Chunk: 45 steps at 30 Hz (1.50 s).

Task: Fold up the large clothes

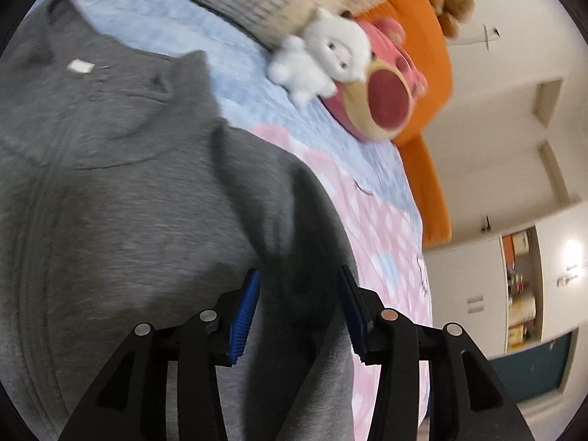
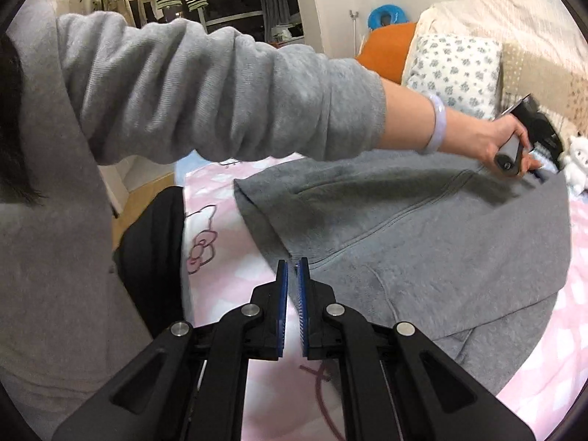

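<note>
A large grey zip-up jacket [image 1: 139, 198] lies spread on the pink and blue bedsheet [image 1: 382, 228]. In the left wrist view my left gripper [image 1: 298, 286] hovers over the jacket's shoulder with its blue pads wide apart and nothing between them. In the right wrist view the jacket [image 2: 422, 242] fills the middle, and my right gripper [image 2: 292, 270] has its pads nearly together at the jacket's bottom corner, with a thin edge of grey cloth between the tips. The left gripper [image 2: 536, 147] shows far off near the collar, held in the person's hand.
A white plush toy [image 1: 323, 58] and a pink plush [image 1: 382, 99] lie at the head of the bed beside an orange cushion [image 1: 422, 84]. A floral pillow [image 2: 455, 70] and blankets are behind. The person's grey-sleeved arm [image 2: 220, 92] crosses the right wrist view.
</note>
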### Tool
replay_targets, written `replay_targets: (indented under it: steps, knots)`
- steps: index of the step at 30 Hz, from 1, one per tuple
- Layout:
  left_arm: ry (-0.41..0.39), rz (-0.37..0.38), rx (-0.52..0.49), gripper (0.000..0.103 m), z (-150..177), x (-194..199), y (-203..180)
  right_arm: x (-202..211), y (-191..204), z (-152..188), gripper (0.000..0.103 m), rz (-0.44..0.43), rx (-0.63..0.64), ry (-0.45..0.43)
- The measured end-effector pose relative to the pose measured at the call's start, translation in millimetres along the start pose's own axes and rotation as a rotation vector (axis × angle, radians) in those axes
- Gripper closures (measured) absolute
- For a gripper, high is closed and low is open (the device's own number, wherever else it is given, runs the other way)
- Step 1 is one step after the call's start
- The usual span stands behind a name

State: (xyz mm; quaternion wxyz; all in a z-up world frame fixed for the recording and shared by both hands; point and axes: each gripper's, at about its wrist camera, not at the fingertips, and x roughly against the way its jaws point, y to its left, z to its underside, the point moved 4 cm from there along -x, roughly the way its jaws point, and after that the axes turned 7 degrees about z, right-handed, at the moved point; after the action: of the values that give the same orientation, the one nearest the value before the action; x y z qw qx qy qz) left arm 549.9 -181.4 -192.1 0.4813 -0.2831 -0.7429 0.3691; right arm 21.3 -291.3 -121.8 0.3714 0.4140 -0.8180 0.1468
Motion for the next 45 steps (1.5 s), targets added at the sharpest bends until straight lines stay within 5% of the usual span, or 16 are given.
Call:
replay_targets:
  steps: [4, 8, 11, 13, 14, 15, 20, 23, 26, 28, 29, 38, 40, 41, 43, 45]
  knots:
    - [0.069, -0.016, -0.119, 0.056, 11.2, -12.1, -15.6, -1.0, -14.8, 6.1, 0.097, 0.041, -0.050, -0.015]
    - [-0.025, 0.069, -0.144, 0.056, 7.5, 3.7, -32.0, 16.4, -53.3, 13.0, 0.095, 0.162, -0.154, -0.062]
    - [-0.109, 0.026, -0.140, 0.056, -3.2, 12.8, -36.3, 30.0, -90.1, 16.6, 0.093, 0.292, -0.230, -0.079]
    - [-0.073, -0.001, -0.150, 0.056, -6.4, 4.4, -40.4, 37.4, -125.9, 22.3, 0.075, 0.360, -0.334, -0.083]
    - [-0.030, -0.017, -0.169, 0.056, -4.3, -3.8, -43.4, 39.3, -141.5, 25.8, 0.051, 0.388, -0.380, -0.088]
    - [-0.006, -0.032, -0.186, 0.056, -1.9, -7.8, -44.5, 39.2, -150.4, 28.3, 0.043, 0.398, -0.399, -0.091]
    - [0.120, -0.177, -0.278, 0.056, 19.4, -34.7, -39.9, 22.1, -200.1, 42.5, 0.044, 0.489, -0.523, -0.027]
    - [0.130, -0.270, -0.338, 0.056, 25.1, -40.8, -37.7, 8.9, -229.5, 53.4, 0.044, 0.495, -0.606, 0.022]
    - [0.101, -0.267, -0.322, 0.056, 28.5, -36.5, -35.9, -7.6, -248.6, 57.9, 0.046, 0.462, -0.645, 0.064]
    - [0.084, -0.260, -0.313, 0.093, 30.9, -30.0, -33.2, -16.2, -256.5, 57.5, 0.069, 0.417, -0.658, 0.078]
    - [0.073, -0.256, -0.312, 0.094, 30.6, -25.9, -33.1, -21.4, -259.2, 58.4, 0.094, 0.397, -0.672, 0.095]
    - [0.028, -0.283, -0.286, 0.094, 10.4, -2.2, -21.7, -11.6, -265.6, 69.4, 0.098, 0.449, -0.693, 0.084]
    - [0.047, -0.301, -0.251, 0.087, 11.2, -9.2, -8.5, -16.9, -264.9, 74.2, 0.098, 0.457, -0.687, 0.096]
    - [0.069, -0.312, -0.232, 0.074, 13.8, -15.4, -1.6, -17.8, -263.2, 71.8, 0.097, 0.472, -0.669, 0.101]
    - [0.062, -0.292, -0.232, 0.068, 18.4, -18.2, 2.0, -14.9, -258.3, 66.8, 0.096, 0.495, -0.643, 0.104]
    - [0.032, -0.273, -0.246, 0.049, 21.2, -9.7, -4.8, -7.7, -252.6, 60.3, 0.093, 0.520, -0.619, 0.096]
